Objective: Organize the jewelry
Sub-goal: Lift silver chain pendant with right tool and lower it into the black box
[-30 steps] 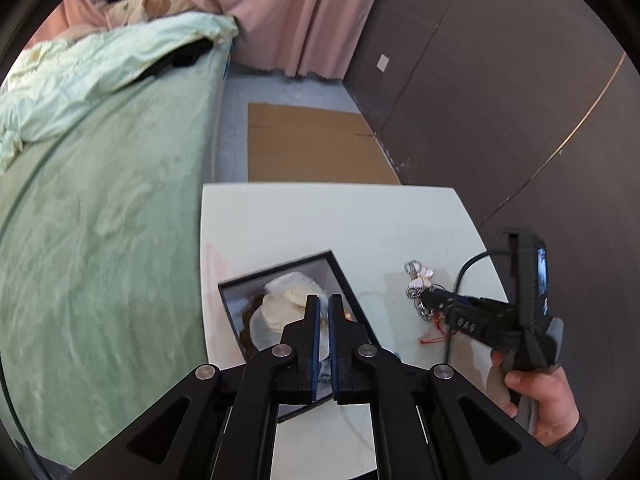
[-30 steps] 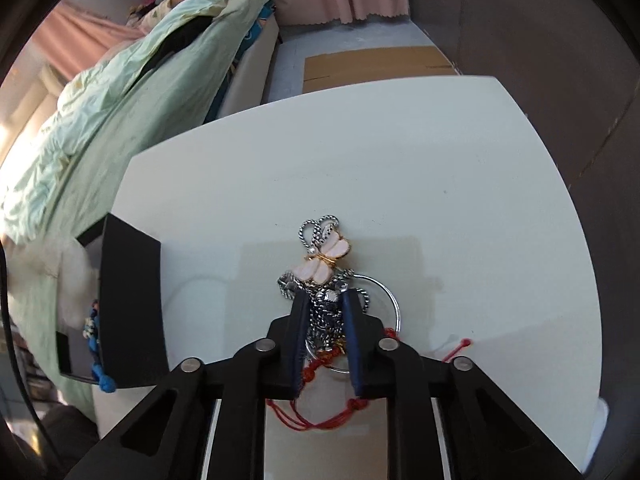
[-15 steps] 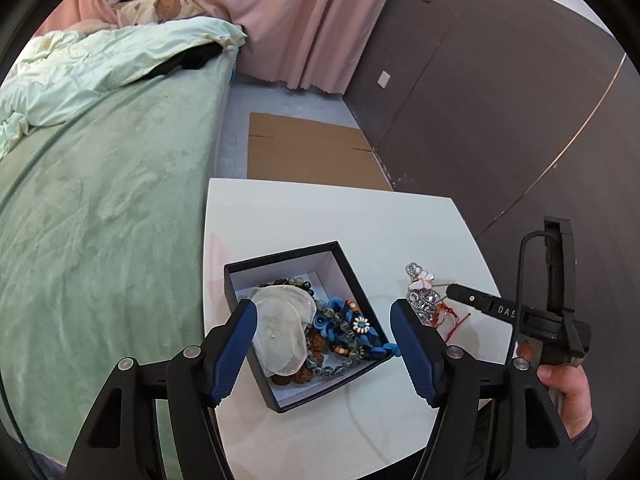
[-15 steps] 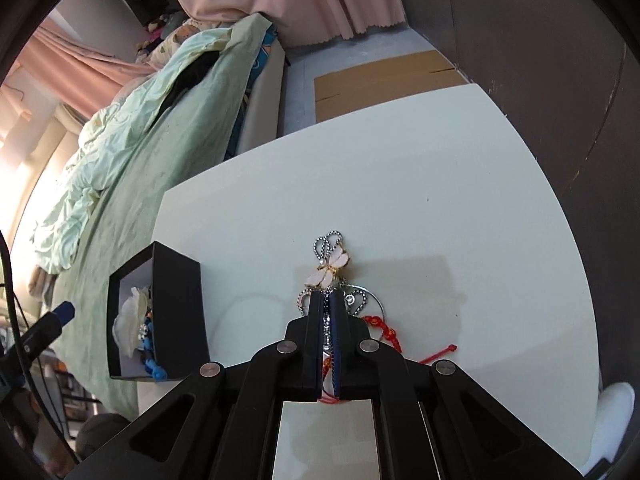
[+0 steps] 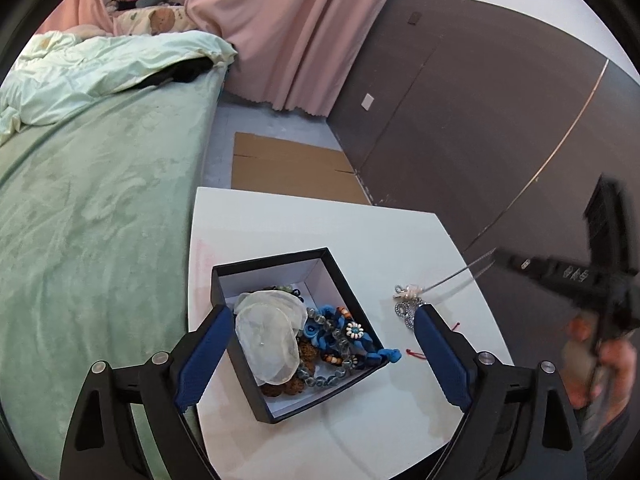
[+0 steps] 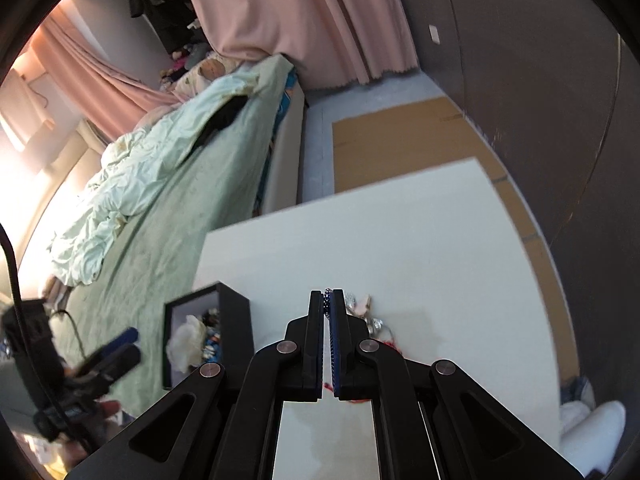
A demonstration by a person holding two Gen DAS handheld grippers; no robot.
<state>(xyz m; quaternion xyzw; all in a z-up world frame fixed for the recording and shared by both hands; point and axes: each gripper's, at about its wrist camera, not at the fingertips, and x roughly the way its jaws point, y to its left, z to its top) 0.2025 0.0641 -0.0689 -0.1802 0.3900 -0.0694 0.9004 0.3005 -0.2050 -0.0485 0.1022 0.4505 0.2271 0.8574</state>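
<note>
A black jewelry box [image 5: 340, 276] stands open on the white table [image 5: 280, 224], holding a white pouch [image 5: 268, 336] and blue and brown bead bracelets [image 5: 340, 336]. My left gripper [image 5: 320, 352] is open wide, hovering above the box. My right gripper [image 6: 328, 300] is shut on a silver chain [image 5: 452, 278], pulling it taut up from a jewelry pile with a pink butterfly charm [image 5: 408, 294] and red cord [image 5: 416, 354] on the table. The box also shows in the right wrist view [image 6: 232, 320], left of the gripper.
A green bed [image 5: 92, 208] runs along the table's left side. Flat cardboard [image 5: 288, 172] lies on the floor beyond the table. A dark wall [image 5: 480, 120] stands to the right. The table's far half is bare white surface.
My left gripper opened wide and drew back from the box. My right gripper closed on the chain and lifted up and back, stretching it from the pile.
</note>
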